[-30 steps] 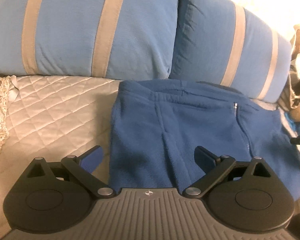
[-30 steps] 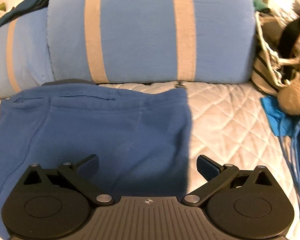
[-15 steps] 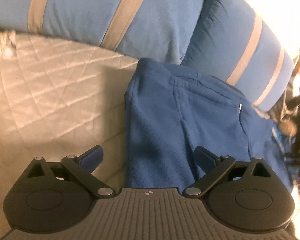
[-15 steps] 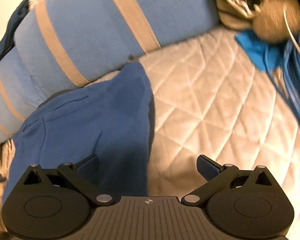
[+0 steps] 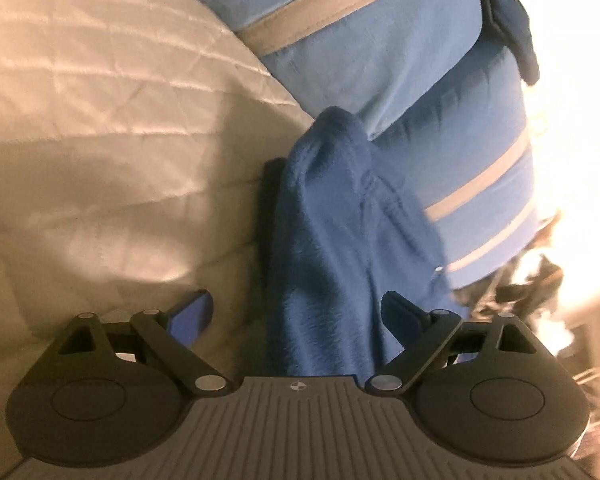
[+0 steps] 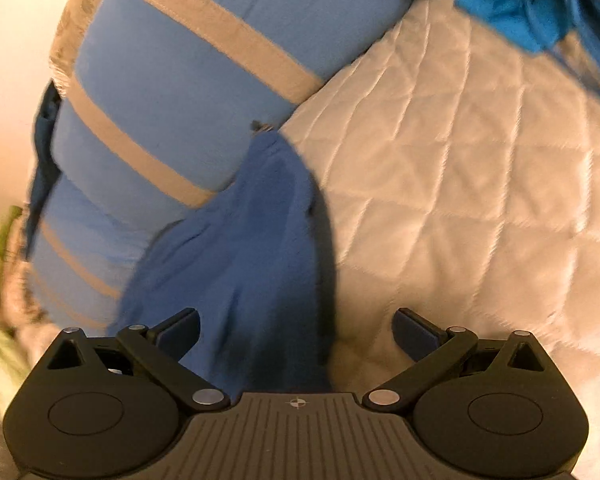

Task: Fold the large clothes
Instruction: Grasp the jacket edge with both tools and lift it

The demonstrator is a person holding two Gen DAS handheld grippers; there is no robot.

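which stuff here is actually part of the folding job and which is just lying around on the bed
Part of the job:
blue fleece garment
left claw, open
right claw, open

Just lying about:
striped blue pillows
quilted bedspread
bright blue cloth

Left tool [image 5: 296, 316] jaws wide, just narrowing, right tool [image 6: 296, 330] jaws spread

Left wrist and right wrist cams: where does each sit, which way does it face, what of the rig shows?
Left wrist: on the left gripper, looking forward and down along its open fingers at the blue fleece garment, its edge between the jaws; jaws have just been closing slightly.
Right wrist: on the right gripper, open, facing the garment's other edge.
Shared: garment, quilted bedcover, striped blue pillows. No hand shows.
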